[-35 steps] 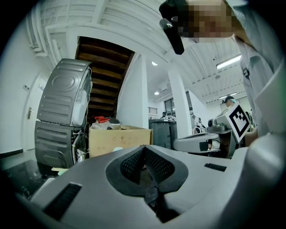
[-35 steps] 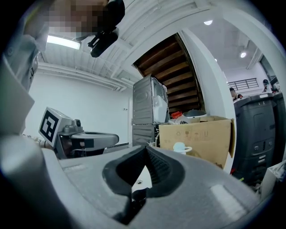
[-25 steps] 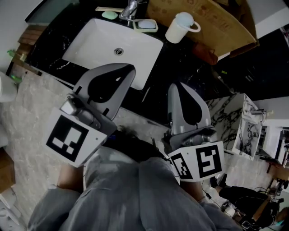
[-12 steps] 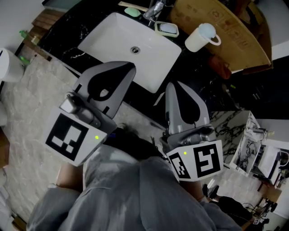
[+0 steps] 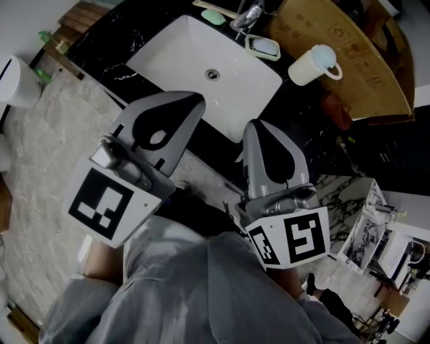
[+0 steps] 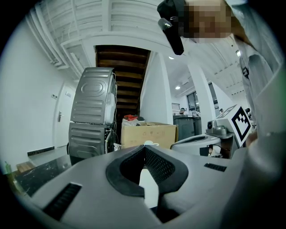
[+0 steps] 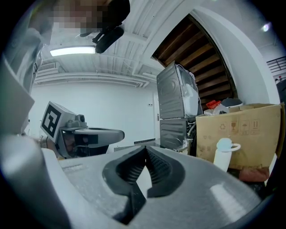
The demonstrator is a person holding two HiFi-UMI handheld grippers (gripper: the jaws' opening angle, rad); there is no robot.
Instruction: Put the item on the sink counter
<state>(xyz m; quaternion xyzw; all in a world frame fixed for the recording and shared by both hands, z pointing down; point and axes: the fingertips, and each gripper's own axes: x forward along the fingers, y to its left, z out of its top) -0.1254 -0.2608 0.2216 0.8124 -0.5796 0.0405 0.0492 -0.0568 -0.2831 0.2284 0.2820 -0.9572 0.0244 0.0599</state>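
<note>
A white lidded cup [image 5: 314, 65] with a handle stands on the black sink counter [image 5: 306, 124], right of the white basin [image 5: 201, 70]. The right gripper view shows the cup [image 7: 223, 156] in front of a cardboard box [image 7: 243, 132]. My left gripper [image 5: 193, 102] hovers over the basin's near edge. It is shut, jaws meeting at the tips [image 6: 144, 146], nothing between them. My right gripper [image 5: 254, 129] hangs over the counter's front edge. It is also shut and holds nothing [image 7: 145, 147]. Both are well short of the cup.
A faucet [image 5: 247, 13], a soap dish [image 5: 263, 47] and a green soap [image 5: 213, 17] sit behind the basin. A large cardboard box [image 5: 349, 60] fills the counter's back right. Stacked grey machines [image 6: 91, 116] stand beyond. A marble shelf [image 5: 366, 215] is at right.
The head view has shifted, so the basin, cup and box sit lower and further right in it. Both grippers keep their places and stay shut.
</note>
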